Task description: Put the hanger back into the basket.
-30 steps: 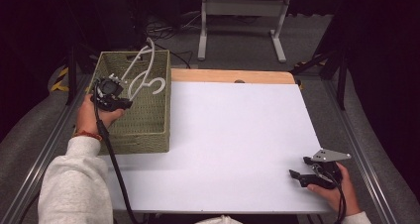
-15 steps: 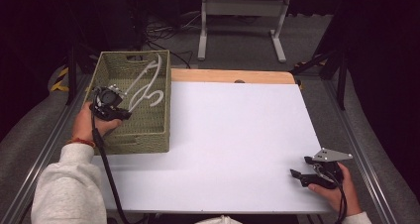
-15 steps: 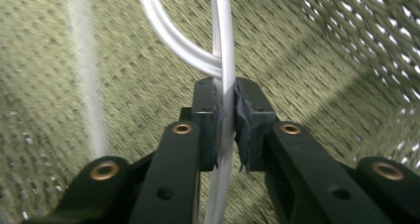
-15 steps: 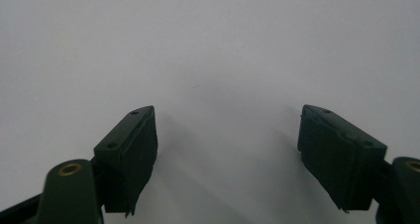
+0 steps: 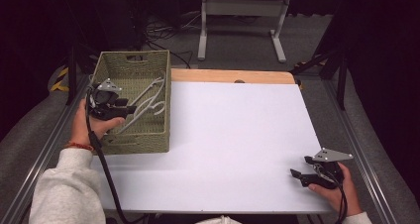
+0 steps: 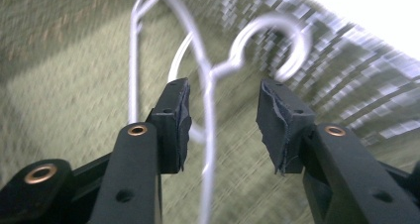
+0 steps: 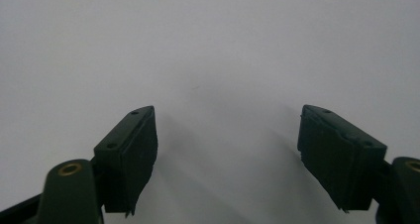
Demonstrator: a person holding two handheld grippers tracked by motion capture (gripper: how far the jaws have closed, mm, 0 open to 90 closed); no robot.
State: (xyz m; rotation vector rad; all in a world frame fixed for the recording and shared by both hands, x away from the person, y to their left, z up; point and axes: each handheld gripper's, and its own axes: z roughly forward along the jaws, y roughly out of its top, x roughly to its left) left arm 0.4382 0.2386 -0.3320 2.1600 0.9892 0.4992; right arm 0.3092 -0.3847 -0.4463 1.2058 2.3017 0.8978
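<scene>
We start with the bench, whose white top is bare across its whole middle, and with the woven green basket that stands at its left end, long side running away from us. Inside the basket lie the white wire hangers, stretched lengthwise along the basket with their hooks toward the near right corner. Our left hand-held gripper sits over the basket's near half and points to the right across it, so the hangers lie straight ahead of its tips, just past them and slightly below. In the left gripper view the neck of one hanger runs up between the two pads, roughly in line with the jaws, and its hook curls just beyond the right pad; the jaws have just been opening, and now they stand spread with the wire between them but touched by neither pad. We judge that any fresh grasp turns on that alignment: the wire is thin and lies along the jaws rather than across them. Our right hand-held gripper rests far off at the near right corner of the bench, jaws spread over blank white surface, so the left hand is much the nearer one.
</scene>
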